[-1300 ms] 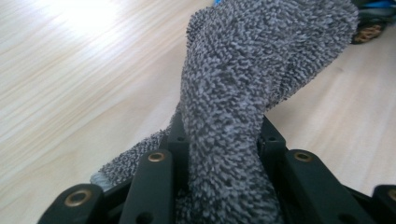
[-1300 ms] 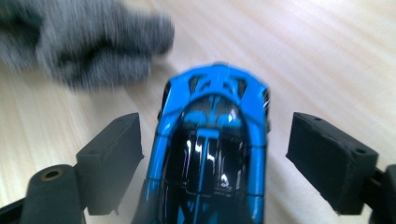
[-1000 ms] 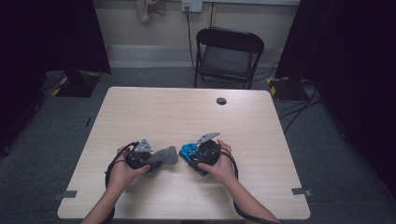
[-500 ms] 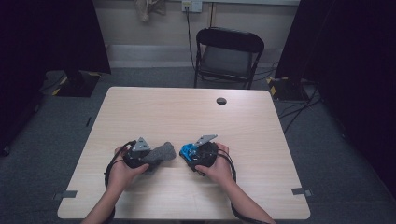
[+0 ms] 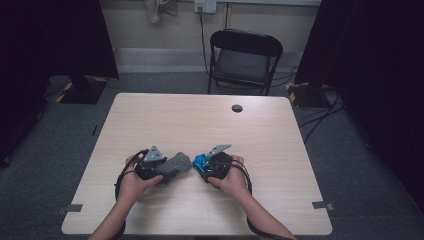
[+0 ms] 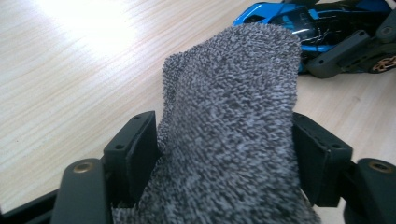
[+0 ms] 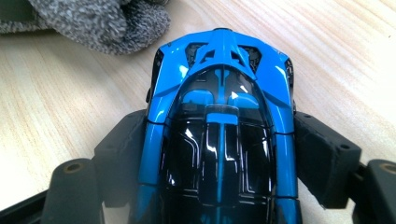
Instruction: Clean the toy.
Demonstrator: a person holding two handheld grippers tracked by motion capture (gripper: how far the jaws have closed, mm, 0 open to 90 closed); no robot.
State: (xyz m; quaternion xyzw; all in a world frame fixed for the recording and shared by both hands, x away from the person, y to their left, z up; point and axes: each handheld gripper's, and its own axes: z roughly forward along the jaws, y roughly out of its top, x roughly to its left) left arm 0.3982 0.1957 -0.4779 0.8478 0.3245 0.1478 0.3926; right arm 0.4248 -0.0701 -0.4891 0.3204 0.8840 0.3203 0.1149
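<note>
Both claws sit low over the near half of the table [image 5: 150,115], close to its front edge, and I have one in each hand. Looking along my left gripper [image 6: 224,154], I see the grey cloth [image 6: 233,126] bunched thick between the jaws. Those jaws have just been opening, yet the cloth fills the whole gap and its sides lie against both pads, so I read it as held, loosely, at a fairly wide spread. From above, the left gripper [image 5: 159,167] points toward the middle of the table, and the grey cloth [image 5: 176,163] sticks out of it toward the other hand.

My right gripper [image 7: 219,154] has the blue toy car [image 7: 219,93] lengthwise between its jaws, roof up, one end of the car pointing away from the camera. These jaws have just been closing, and both pads lie along the car's flanks; I take that as a grip on a wide thing. In the high view the right gripper [image 5: 212,165] faces left, with the blue toy car [image 5: 201,161] at its tip.

Car and cloth lie just beside each other, level with one another, about midway between the left and right edges. I cannot tell whether they touch: in the right gripper view the cloth's end lies close to the car's far corner.

A black folding chair [image 5: 245,55] stands beyond the far edge.
</note>
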